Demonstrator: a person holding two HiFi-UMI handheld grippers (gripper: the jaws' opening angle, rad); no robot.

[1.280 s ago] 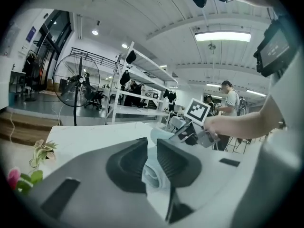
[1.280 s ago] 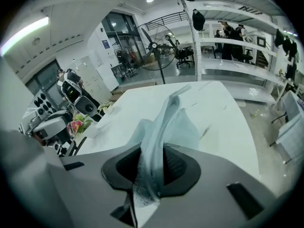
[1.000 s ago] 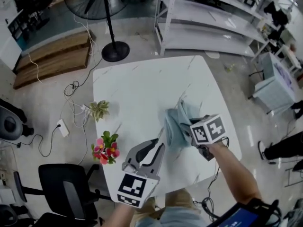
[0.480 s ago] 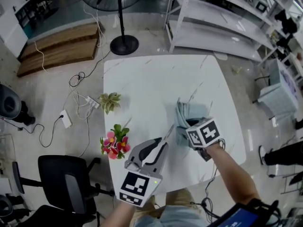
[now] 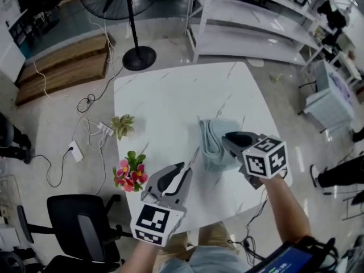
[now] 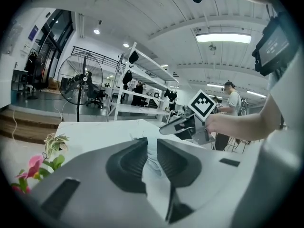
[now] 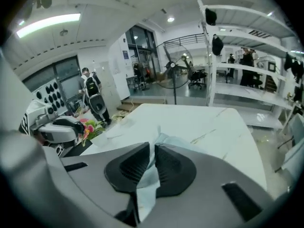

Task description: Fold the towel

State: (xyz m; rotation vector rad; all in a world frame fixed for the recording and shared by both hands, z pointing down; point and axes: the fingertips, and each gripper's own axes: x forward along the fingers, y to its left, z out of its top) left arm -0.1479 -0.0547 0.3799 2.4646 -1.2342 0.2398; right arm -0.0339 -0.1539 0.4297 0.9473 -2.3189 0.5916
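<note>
A light-blue towel [image 5: 211,144] lies bunched in folds on the right half of the white table [image 5: 165,95]. My right gripper [image 5: 226,136] hovers over the towel's near right side. In the right gripper view its jaws [image 7: 152,146] have just been closing, and a strip of towel [image 7: 166,140] runs up between the pads, pinched. My left gripper [image 5: 185,168] hangs at the table's near edge, left of the towel and apart from it. Its jaws [image 6: 152,141] stand almost together with only a slit and nothing in it. The towel [image 6: 151,152] shows beyond them.
Pink flowers [image 5: 128,174] and a small green plant [image 5: 120,127] sit off the table's left edge. A black chair [image 5: 85,220] stands at the near left, a fan stand [image 5: 138,58] and white shelves [image 5: 256,27] behind. A person's leg [image 5: 341,175] shows at far right.
My right gripper has lifted off the towel and drawn back toward the near right, so its dark fingers now show. The towel has settled into a lower bundle. The left gripper has stayed put.
</note>
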